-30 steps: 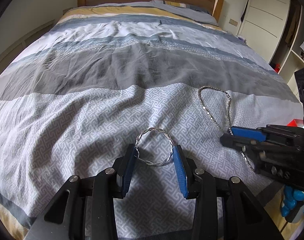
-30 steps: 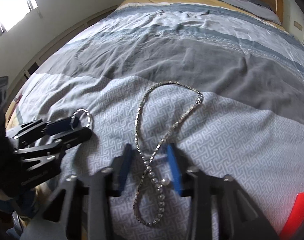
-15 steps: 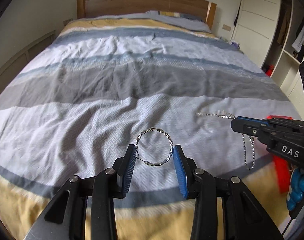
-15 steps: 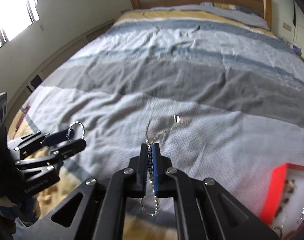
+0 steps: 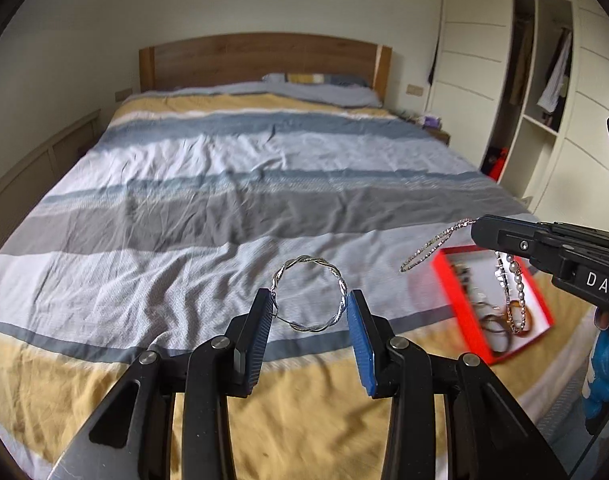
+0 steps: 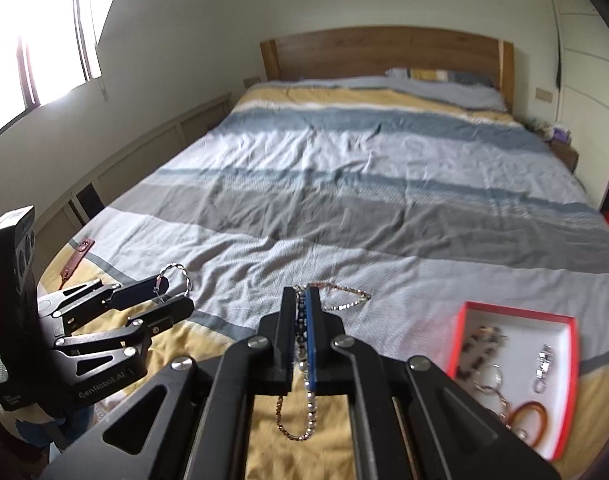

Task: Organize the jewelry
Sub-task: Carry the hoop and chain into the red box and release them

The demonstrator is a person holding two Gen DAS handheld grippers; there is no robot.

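A twisted silver bangle (image 5: 339, 280) is clamped by its sides between the pads of my left gripper (image 5: 309, 297), held in the air above the bed. My right gripper (image 6: 302, 293) is shut on a silver bead chain (image 6: 309, 412); one loop sticks out ahead of the jaws and the rest dangles under them. From the left wrist view the right gripper (image 5: 479, 230) hangs at the right with the chain (image 5: 424, 249) over the red jewelry box (image 5: 441, 274). The right wrist view shows the left gripper (image 6: 176, 294) with the bangle (image 6: 178, 269) at the left.
The red box (image 6: 516, 313), white inside, lies on the striped duvet (image 6: 344, 208) at the near right and holds several bracelets and rings. A brown strap (image 6: 78, 258) lies at the bed's left edge. A wardrobe (image 5: 544, 100) stands on the right.
Both grippers rose off the duvet and pulled back, the bangle staying in the left one. The right jaws closed on the chain and lifted it. The red box came into view.
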